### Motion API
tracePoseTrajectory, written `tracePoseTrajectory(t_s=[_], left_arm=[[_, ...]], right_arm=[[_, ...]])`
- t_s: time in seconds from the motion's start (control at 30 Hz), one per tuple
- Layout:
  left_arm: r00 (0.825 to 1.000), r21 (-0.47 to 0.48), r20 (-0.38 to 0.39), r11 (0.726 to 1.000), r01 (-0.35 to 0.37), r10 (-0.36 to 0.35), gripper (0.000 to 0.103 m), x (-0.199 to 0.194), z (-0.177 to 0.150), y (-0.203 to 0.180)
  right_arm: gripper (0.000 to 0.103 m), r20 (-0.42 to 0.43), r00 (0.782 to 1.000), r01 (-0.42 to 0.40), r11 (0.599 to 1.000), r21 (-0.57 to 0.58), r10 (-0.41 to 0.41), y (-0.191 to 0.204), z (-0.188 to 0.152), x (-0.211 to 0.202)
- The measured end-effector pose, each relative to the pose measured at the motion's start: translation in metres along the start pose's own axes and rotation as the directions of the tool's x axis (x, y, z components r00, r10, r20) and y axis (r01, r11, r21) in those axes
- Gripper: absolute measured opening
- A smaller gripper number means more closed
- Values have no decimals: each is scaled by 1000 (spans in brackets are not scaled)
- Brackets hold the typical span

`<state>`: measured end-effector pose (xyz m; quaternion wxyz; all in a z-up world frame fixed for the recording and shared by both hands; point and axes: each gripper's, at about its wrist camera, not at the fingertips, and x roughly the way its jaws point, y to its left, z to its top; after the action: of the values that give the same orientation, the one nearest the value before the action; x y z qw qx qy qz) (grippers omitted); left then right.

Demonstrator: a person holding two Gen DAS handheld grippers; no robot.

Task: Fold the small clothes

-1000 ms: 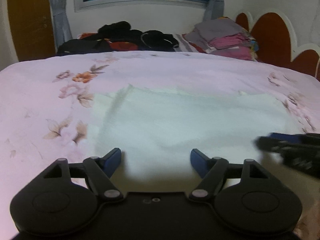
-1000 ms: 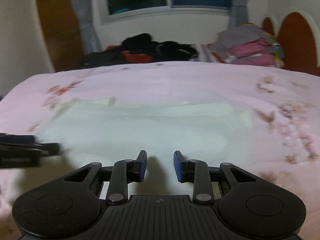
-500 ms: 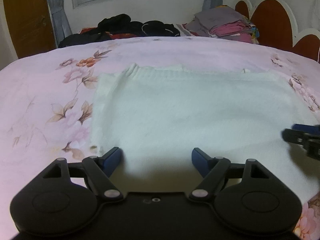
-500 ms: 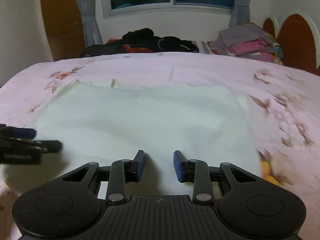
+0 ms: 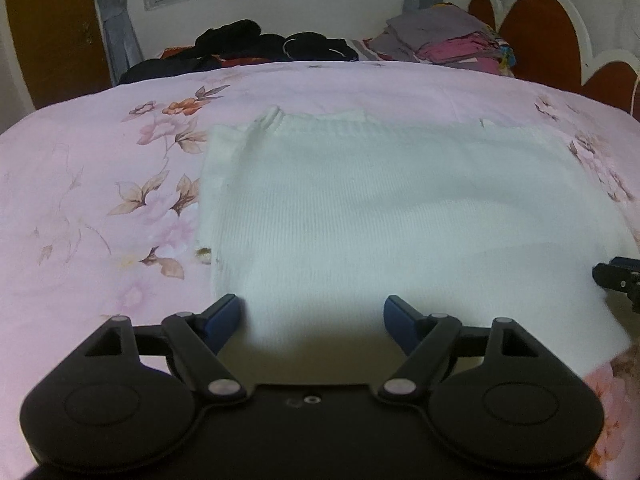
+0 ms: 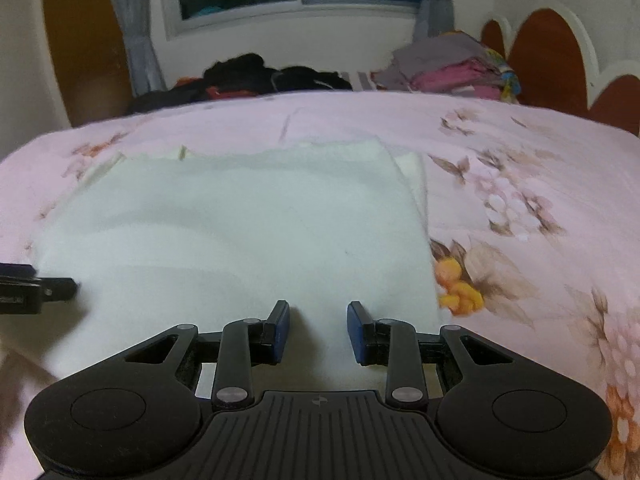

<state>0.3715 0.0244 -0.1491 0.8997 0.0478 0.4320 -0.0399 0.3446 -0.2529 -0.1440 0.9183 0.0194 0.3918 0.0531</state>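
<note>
White knit top [image 5: 392,208] flat on bedspread [image 5: 100,184]

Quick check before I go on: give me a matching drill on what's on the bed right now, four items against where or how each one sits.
Items:
1. white knit garment
2. black clothes heap
3. folded stack of grey and pink clothes
4. left tool

Places or states:
A. far edge of the bed, below the window
B. jaws wide apart over the garment's near edge, nothing between them
C. spread flat in the middle of the floral sheet
D. far right corner, beside the headboard

Pairs: 1-C, 2-A, 3-D, 4-B
</note>
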Motion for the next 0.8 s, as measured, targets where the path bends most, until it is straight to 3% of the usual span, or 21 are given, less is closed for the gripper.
tracePoseTrajectory(t_s=[0.1, 0.23, 0.3, 0.43, 0.57, 0.67, 0.8], left_arm=[[1000, -30, -19, 1000, 11, -12, 79, -9, 1, 3], [998, -74, -42, 996, 47, -50, 83, -23, -2, 12], [995, -141, -61, 987, 70, -79, 87, -30, -8, 24], [977, -342, -103, 929, 140, -185, 87, -45, -31, 53], [962, -417, -106, 889, 187, -252, 86, -58, -54, 60], [944, -500, -78, 832, 241, -320, 86, -59, -64, 64], [929, -595, 21, 742, 309, -370, 90, -44, -65, 69]], right_arm=[[31, -6, 1000, 18, 1000, -2, -18, 3, 3, -7], [31, 13, 1000, -27, 998, 57, 26, 11, 8, -19], [31, 14, 998, -54, 997, 63, 53, 20, 10, -23], [31, 25, 995, -98, 995, 33, 97, 42, 14, -31], [31, 23, 991, -132, 991, 20, 132, 59, 15, -33], [31, 16, 988, -152, 988, 13, 152, 70, 15, -31], [31, 0, 986, -166, 986, 15, 166, 77, 13, -24]])
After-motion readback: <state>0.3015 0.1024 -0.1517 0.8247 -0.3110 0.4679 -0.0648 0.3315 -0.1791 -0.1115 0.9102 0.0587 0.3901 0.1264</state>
